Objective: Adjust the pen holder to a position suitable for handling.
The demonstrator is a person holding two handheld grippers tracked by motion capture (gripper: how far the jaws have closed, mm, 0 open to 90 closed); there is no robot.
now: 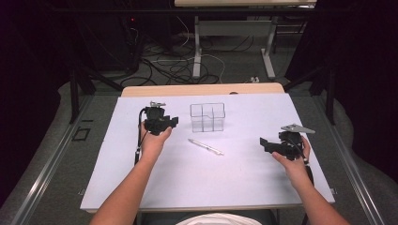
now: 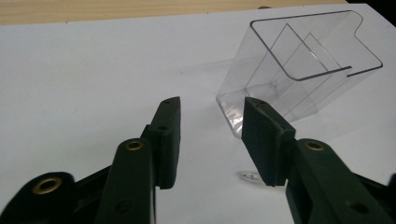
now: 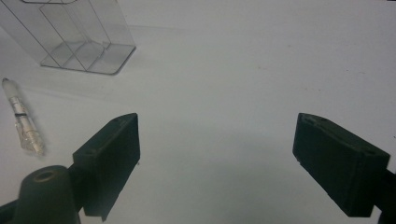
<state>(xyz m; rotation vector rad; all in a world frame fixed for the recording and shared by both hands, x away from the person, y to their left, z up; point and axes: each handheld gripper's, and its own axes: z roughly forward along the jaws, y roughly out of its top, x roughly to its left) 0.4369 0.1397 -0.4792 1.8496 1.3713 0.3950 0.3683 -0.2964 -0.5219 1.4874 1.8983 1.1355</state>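
Note:
A clear plastic organiser (image 1: 207,117) with several compartments stands upright at the back middle of the white table (image 1: 244,178). A clear pen (image 1: 205,146) lies on the table in front of it. My left gripper (image 1: 172,122) hovers just left of the organiser (image 2: 299,65), jaws apart with nothing between them; the pen tip (image 2: 248,176) peeks out beside its right jaw. My right gripper (image 1: 264,143) rests at the right side, jaws wide apart over bare table. In the right gripper view the organiser (image 3: 77,32) and the pen (image 3: 23,123) lie at the left.
Beyond the table's far wooden edge (image 1: 202,89) the floor holds tangled cables (image 1: 173,65) and the legs of another desk (image 1: 197,47). Both forearms enter from the bottom edge.

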